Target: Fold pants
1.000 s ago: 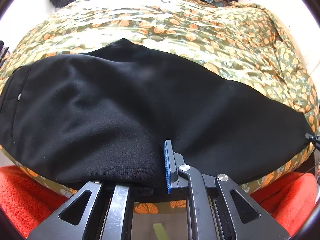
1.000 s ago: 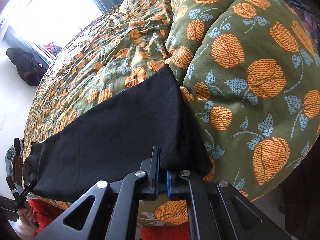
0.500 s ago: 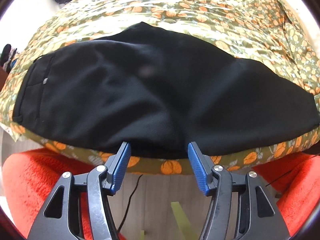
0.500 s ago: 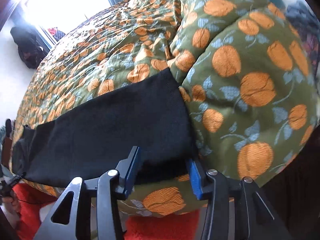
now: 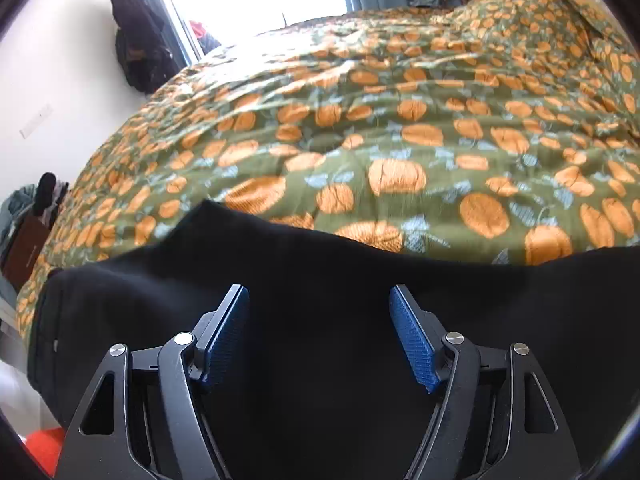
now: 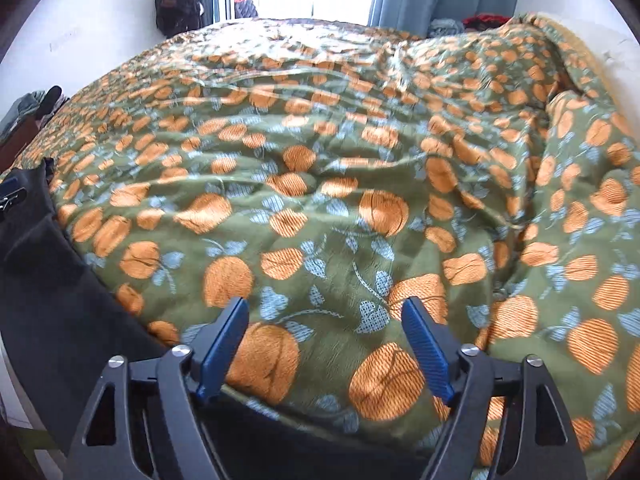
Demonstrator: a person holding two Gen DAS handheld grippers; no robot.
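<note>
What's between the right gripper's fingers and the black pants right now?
In the right wrist view, only orange-patterned bedspread lies between the open right gripper and the pants, which sit off to its left. Nothing else shows there.

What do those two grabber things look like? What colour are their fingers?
The left gripper and the right gripper look the same. Each has two flat fingers faced with bright blue, ridged pads. Behind them sit black frames with triangular cut-outs and round silver screw heads at the joints. No cables, labels or sleeves show in either view.
</note>
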